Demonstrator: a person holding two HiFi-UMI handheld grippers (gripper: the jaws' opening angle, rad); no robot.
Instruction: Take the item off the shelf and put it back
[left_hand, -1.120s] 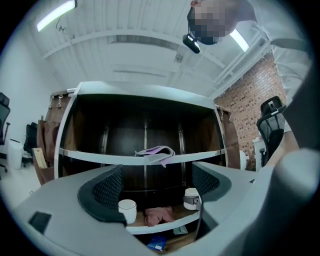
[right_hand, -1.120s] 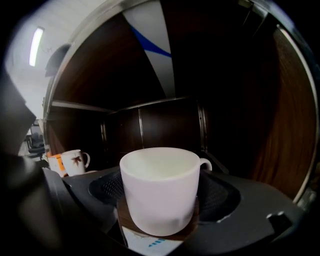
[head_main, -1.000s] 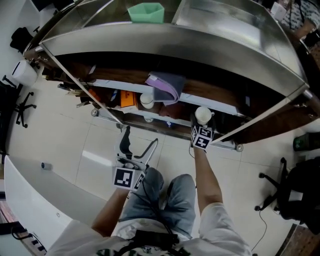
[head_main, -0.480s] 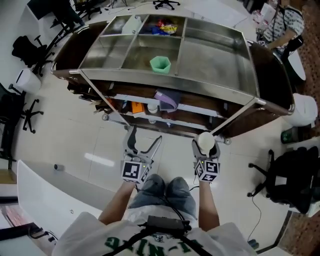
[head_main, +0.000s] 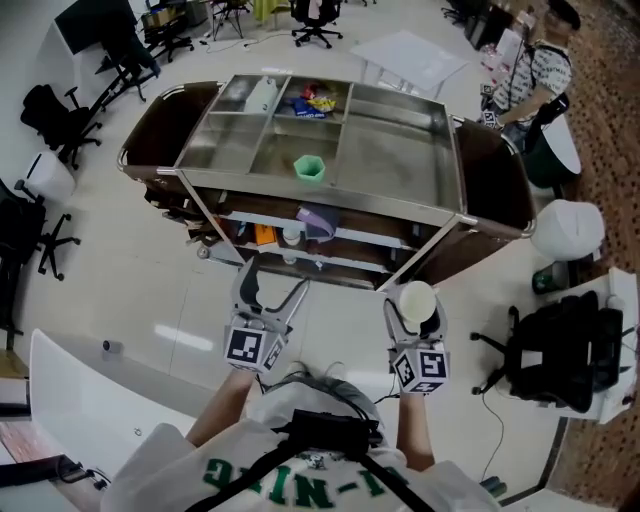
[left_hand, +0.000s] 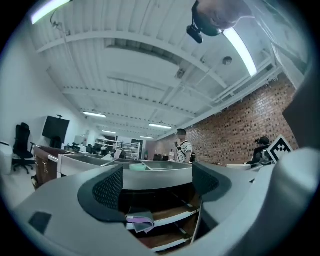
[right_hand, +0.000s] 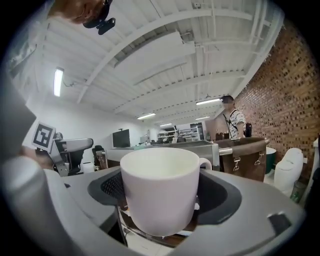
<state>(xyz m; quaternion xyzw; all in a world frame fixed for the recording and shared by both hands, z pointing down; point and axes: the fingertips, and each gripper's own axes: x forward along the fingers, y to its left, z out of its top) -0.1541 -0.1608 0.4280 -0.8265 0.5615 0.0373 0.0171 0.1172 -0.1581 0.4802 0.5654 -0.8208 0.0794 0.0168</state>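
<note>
A white mug is held upright in my right gripper, in front of the shelf cart and off its shelves. In the right gripper view the mug fills the space between the two pads of the right gripper, which press on its sides, handle to the right. My left gripper hangs open in front of the cart's left half with nothing between its fingers. In the left gripper view the left gripper frames the cart's lower shelves.
A green cup stands in the steel top tray. On the middle shelf lie a purple folded item, a white cup and an orange thing. Office chairs stand left, a black chair right, a person beyond.
My right gripper has drawn back from the lower shelf with the white mug in it. Both grippers now stand farther from the cart, and the view has widened.
</note>
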